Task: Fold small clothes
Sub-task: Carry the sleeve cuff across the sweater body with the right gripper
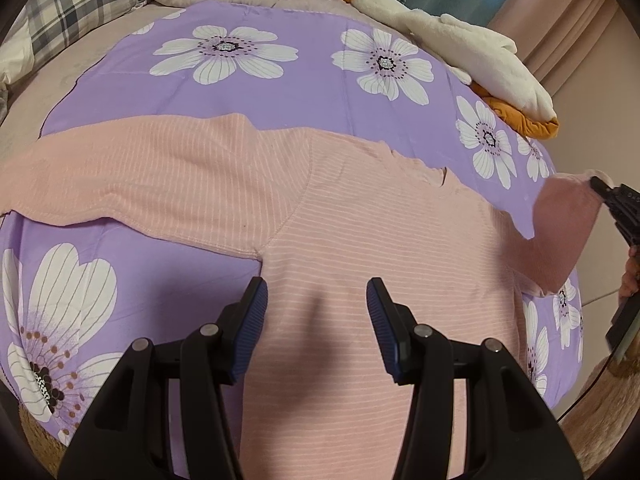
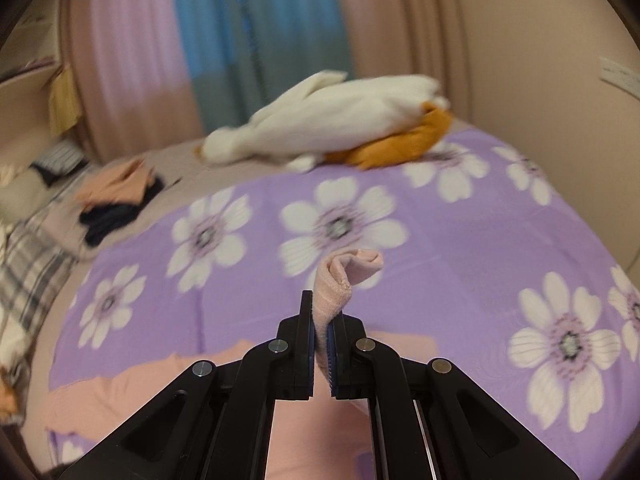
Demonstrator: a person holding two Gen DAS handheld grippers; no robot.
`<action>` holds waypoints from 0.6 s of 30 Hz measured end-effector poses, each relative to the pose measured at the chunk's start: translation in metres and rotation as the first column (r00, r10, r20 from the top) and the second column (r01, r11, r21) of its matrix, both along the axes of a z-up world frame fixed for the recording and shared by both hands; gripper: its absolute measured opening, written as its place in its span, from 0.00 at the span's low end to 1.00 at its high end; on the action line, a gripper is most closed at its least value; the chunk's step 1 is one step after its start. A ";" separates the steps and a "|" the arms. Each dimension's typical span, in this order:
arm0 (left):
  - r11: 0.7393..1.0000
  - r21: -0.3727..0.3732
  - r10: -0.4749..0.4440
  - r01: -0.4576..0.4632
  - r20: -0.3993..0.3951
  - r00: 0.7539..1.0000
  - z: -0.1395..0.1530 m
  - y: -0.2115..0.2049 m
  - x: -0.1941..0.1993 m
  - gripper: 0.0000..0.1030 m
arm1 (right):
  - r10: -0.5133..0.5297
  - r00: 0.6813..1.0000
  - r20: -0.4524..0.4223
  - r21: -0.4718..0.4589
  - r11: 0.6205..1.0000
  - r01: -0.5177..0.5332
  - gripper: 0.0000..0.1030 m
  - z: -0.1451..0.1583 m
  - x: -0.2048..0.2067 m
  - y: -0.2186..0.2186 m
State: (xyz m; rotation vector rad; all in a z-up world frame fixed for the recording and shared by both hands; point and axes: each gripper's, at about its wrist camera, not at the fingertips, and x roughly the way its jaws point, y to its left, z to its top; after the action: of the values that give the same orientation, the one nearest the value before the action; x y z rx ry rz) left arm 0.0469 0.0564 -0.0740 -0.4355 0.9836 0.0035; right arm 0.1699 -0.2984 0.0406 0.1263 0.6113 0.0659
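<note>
Garment: a pink ribbed knit long-sleeved top (image 1: 360, 240) lies spread flat on a purple bedspread printed with white flowers (image 1: 248, 92), body near, one sleeve stretched out flat to the left.
Right claw: the right gripper (image 2: 322, 320) is clamped tight on the cuff of the top's other sleeve (image 2: 344, 276), which curls up limp between the pads and hangs lifted off the bed at the right.
Left claw: the left gripper (image 1: 316, 312) hovers over the top's body with its jaws about half apart and nothing between them.
Risk, slip: the hold looks to be on a thin rolled edge of cuff only; soft stretchy knit could pull free if the sleeve is swung fast.
Risk, drag: with no hold on the body, carrying the sleeve across may tug the whole top askew and wrinkle it on the smooth bedspread.
Risk, fold line: a twisted sleeve would probably land bunched rather than flat.
Textures: fine horizontal ribs, stitched shoulder seam, floppy cloth.
Far side: a white and orange plush toy (image 2: 340, 124); a pile of dark and peach folded clothes (image 2: 120, 196).
</note>
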 end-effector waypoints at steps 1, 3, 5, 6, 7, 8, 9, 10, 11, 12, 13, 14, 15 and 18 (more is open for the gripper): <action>1.000 0.000 0.002 -0.002 0.000 1.000 0.000 0.001 0.000 0.49 | 0.017 1.000 -0.008 -0.002 1.000 -0.017 0.06 -0.003 -0.001 0.009; 1.000 0.001 0.007 -0.007 -0.001 1.000 0.000 0.003 -0.002 0.49 | 0.060 0.998 -0.030 -0.014 0.998 -0.060 0.06 -0.011 0.000 0.030; 1.000 0.002 0.008 -0.008 -0.002 1.000 0.000 0.004 -0.002 0.49 | 0.105 0.992 -0.065 -0.032 0.994 -0.107 0.06 -0.022 0.001 0.054; 1.000 0.003 0.012 -0.012 -0.003 1.000 0.000 0.005 -0.003 0.49 | 0.119 0.990 -0.074 -0.039 0.992 -0.122 0.06 -0.026 0.000 0.063; 1.000 0.002 0.016 -0.016 -0.004 1.000 0.000 0.006 -0.003 0.49 | 0.134 0.988 -0.081 -0.047 0.989 -0.138 0.06 -0.030 -0.001 0.072; 1.000 -0.002 0.017 -0.017 -0.004 1.000 0.000 0.007 -0.004 0.49 | 0.153 0.984 -0.091 -0.059 0.986 -0.158 0.06 -0.035 -0.002 0.081; 1.000 -0.006 0.015 -0.015 -0.003 1.000 0.000 0.008 -0.005 0.49 | 0.171 0.980 -0.101 -0.069 0.982 -0.178 0.06 -0.040 -0.003 0.091; 1.000 -0.008 0.014 -0.014 -0.003 1.000 0.000 0.009 -0.006 0.49 | 0.189 0.976 -0.111 -0.071 0.978 -0.197 0.06 -0.044 -0.004 0.100; 1.000 -0.008 0.015 -0.015 -0.003 1.000 0.000 0.010 -0.006 0.50 | 0.207 0.970 -0.124 -0.068 0.974 -0.217 0.06 -0.048 -0.006 0.106; 1.000 -0.007 0.017 -0.017 -0.003 1.000 0.000 0.011 -0.007 0.51 | 0.222 0.966 -0.136 -0.059 0.971 -0.232 0.06 -0.051 -0.006 0.112; 1.000 -0.007 0.018 -0.018 -0.004 1.000 -0.001 0.012 -0.008 0.51 | 0.242 0.958 -0.153 -0.045 0.967 -0.251 0.06 -0.056 -0.007 0.117; 1.000 -0.007 0.020 -0.020 -0.005 1.000 -0.001 0.012 -0.008 0.51 | 0.257 0.952 -0.168 -0.038 0.963 -0.267 0.06 -0.060 -0.008 0.122; 1.000 -0.008 0.020 -0.020 -0.007 1.000 -0.001 0.012 -0.009 0.51 | 0.270 0.945 -0.185 -0.035 0.959 -0.281 0.06 -0.066 -0.008 0.128; 1.000 -0.010 0.016 -0.017 -0.009 1.000 -0.002 0.014 -0.011 0.51 | 0.297 0.926 -0.233 -0.031 0.950 -0.312 0.06 -0.085 -0.011 0.143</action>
State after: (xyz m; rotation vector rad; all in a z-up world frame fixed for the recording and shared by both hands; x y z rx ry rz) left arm 0.0362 0.0708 -0.0762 -0.4531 0.9894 0.0155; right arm 0.1586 -0.1559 -0.0446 -0.0296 0.8572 0.3359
